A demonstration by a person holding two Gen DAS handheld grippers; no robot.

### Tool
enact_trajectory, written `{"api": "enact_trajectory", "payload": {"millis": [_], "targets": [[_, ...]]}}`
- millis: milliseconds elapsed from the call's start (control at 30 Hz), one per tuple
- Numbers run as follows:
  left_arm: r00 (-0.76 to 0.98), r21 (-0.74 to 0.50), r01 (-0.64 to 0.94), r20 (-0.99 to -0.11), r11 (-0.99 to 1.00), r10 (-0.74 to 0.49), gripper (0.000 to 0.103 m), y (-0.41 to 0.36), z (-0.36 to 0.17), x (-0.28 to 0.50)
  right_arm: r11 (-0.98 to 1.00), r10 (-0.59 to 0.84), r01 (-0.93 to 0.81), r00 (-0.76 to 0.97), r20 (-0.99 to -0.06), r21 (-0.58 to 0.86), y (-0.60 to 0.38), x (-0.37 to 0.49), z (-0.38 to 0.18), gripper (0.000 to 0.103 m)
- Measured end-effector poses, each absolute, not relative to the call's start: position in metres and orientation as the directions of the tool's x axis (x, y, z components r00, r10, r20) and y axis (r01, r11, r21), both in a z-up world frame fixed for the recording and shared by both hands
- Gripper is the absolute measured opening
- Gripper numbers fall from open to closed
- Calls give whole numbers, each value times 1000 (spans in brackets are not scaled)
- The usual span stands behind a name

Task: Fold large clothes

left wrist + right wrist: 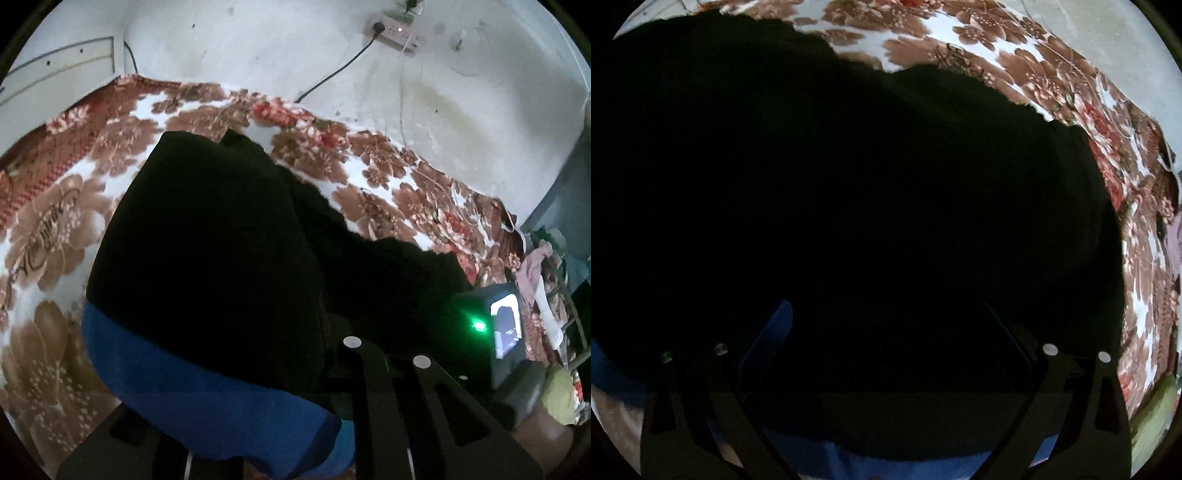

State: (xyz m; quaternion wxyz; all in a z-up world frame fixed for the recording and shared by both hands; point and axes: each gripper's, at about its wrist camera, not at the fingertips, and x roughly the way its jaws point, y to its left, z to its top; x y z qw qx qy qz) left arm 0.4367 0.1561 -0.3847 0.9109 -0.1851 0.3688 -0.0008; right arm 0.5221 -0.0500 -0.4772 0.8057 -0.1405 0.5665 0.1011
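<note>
Black fingers of the left gripper (384,354) are pinched together on the dark garment (221,240) (blue at its hem), which lies on the floral blanket (74,206). Above the garment, the right gripper (882,332) stands apart, touching nothing.
</note>
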Motion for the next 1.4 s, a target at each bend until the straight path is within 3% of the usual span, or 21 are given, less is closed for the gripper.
{"api": "enact_trajectory", "payload": {"millis": [200, 400, 667, 800, 1133, 1233, 1400], "targets": [[738, -295, -115, -665, 949, -118, 11, 132, -350, 442, 922, 70, -385, 283, -957, -46, -63, 508, -471, 98], [737, -98, -24, -674, 995, -49, 11, 70, -328, 450, 926, 147, -376, 290, -946, 29, -74, 512, -481, 98], [714, 43, 46, -700, 998, -3, 11, -14, -304, 478, 970, 204, -195, 316, -926, 147, -231, 518, -420, 98], [694, 237, 112, -713, 965, 94, 11, -83, -320, 489, 984, 170, -114, 343, -924, 139, -304, 530, -396, 98], [662, 500, 279, -719, 820, 213, 11, -200, -415, 488, 981, 191, -46, 405, -894, 188, -395, 550, -356, 98], [698, 608, 311, -668, 731, 258, 11, -217, -443, 474, 963, 265, -62, 375, -888, 261, -396, 548, -359, 98], [774, 742, 356, -575, 568, 265, 11, -235, -463, 441, 855, 511, -63, 281, -812, 515, -387, 554, -368, 98]]}}
